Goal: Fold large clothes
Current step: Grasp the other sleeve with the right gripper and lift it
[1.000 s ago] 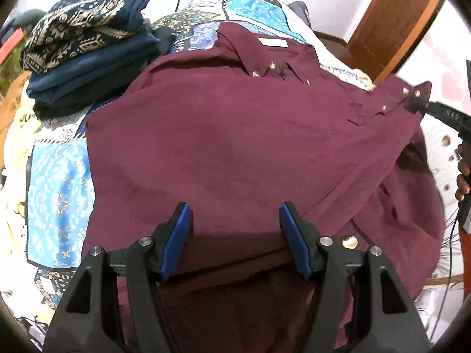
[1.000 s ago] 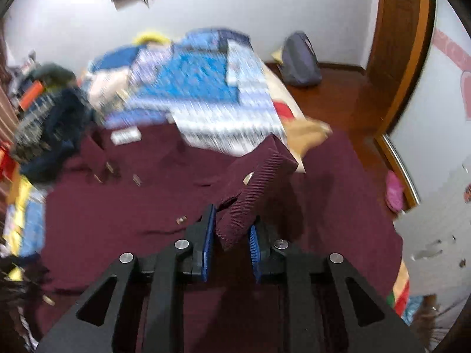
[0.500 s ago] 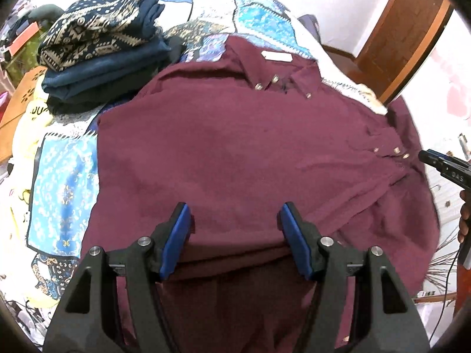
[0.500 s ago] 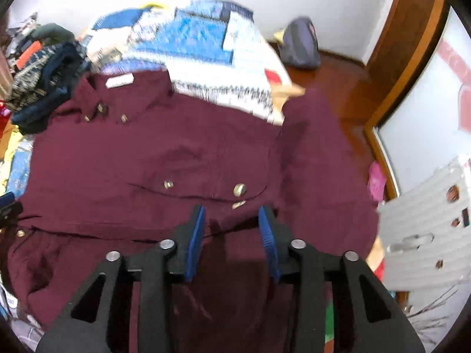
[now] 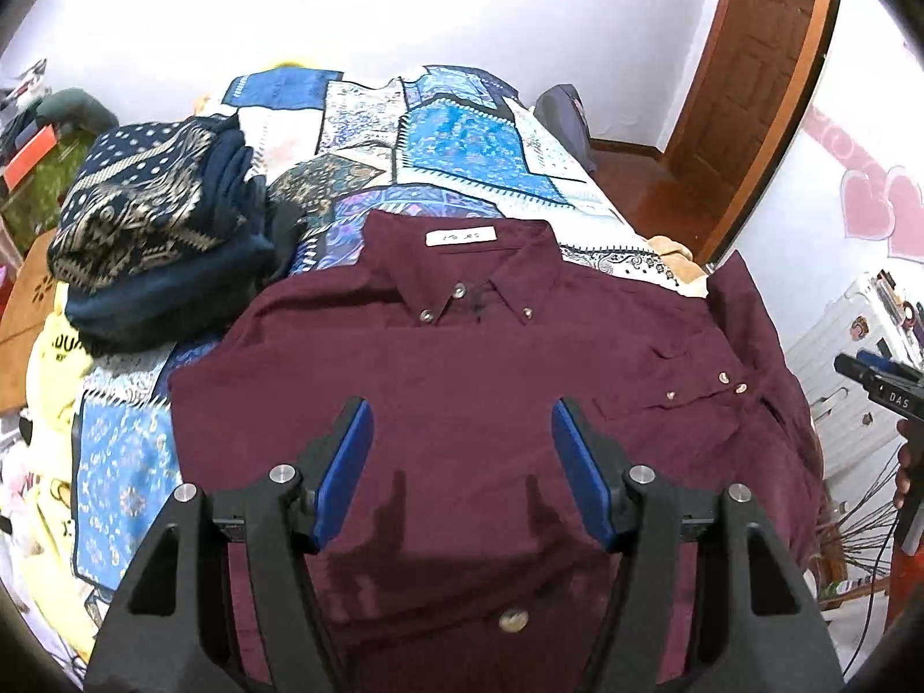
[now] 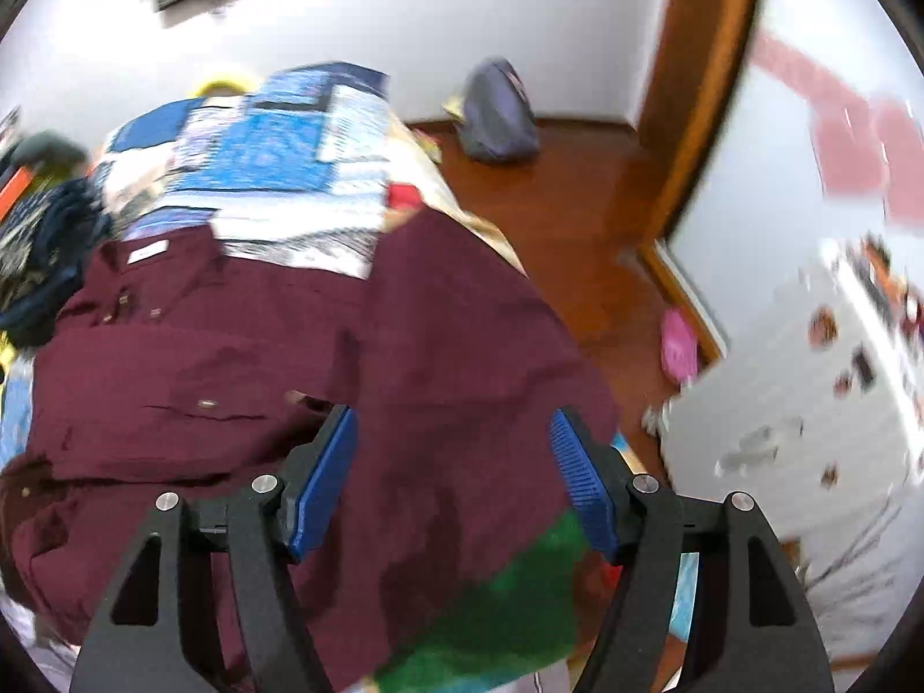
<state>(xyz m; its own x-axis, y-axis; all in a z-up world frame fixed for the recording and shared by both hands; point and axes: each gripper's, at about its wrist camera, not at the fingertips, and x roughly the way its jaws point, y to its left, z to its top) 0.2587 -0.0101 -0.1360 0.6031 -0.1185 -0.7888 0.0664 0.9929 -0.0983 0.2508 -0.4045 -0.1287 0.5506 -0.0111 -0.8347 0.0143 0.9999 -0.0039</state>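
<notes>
Left wrist view: left gripper (image 5: pixel 459 462) spread wide, empty, above the maroon shirt (image 5: pixel 462 358) lying on the bed (image 5: pixel 462 133); right wrist view: right gripper (image 6: pixel 453 473), jaws just opened, empty over the shirt's sleeve side.

Maroon button-down shirt (image 5: pixel 462 381), collar buttoned, spread flat on patchwork bedspread, one sleeve folded across front

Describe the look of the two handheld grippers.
Both the left gripper and right gripper have black angular frames with triangular cut-outs, silver round bolts and ribbed blue pads lining the jaws. The right gripper's side carries white lettering, "DAS".
</notes>
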